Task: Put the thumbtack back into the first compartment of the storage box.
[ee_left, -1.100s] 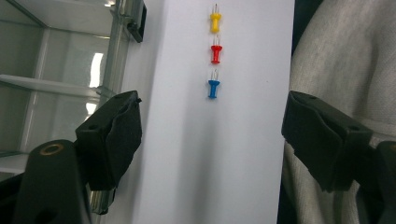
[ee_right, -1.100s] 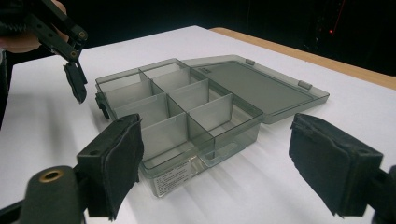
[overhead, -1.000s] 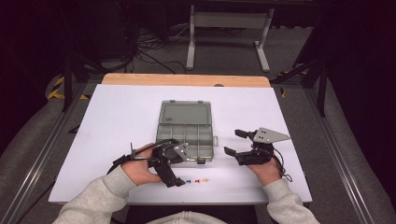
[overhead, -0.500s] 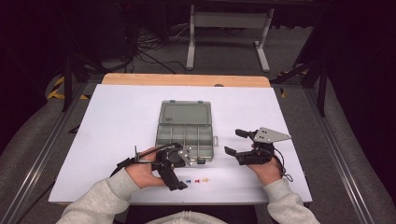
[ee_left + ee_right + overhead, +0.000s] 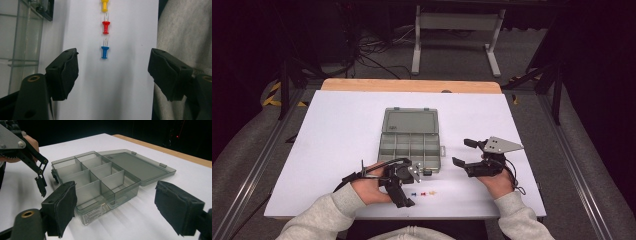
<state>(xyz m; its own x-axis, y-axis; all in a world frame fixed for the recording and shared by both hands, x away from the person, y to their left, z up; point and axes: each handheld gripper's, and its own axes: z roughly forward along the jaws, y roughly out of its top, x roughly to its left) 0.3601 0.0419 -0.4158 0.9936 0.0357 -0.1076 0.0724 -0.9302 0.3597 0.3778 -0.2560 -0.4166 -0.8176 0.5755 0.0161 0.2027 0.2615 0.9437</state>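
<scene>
Left tongs wide open, empty, lined up on blue pushpin.
Tiny, light, sharp-tipped; grip the plastic head.

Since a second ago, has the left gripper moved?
Yes. In the high view the left gripper has swung its jaws away from the grey compartment box, toward the near table edge, now pointing at the pushpins.

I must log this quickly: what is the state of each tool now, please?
Left tool: open, holding nothing, jaws either side of the blue pushpin.
Right tool: open, holding nothing, facing the open organizer box.
</scene>
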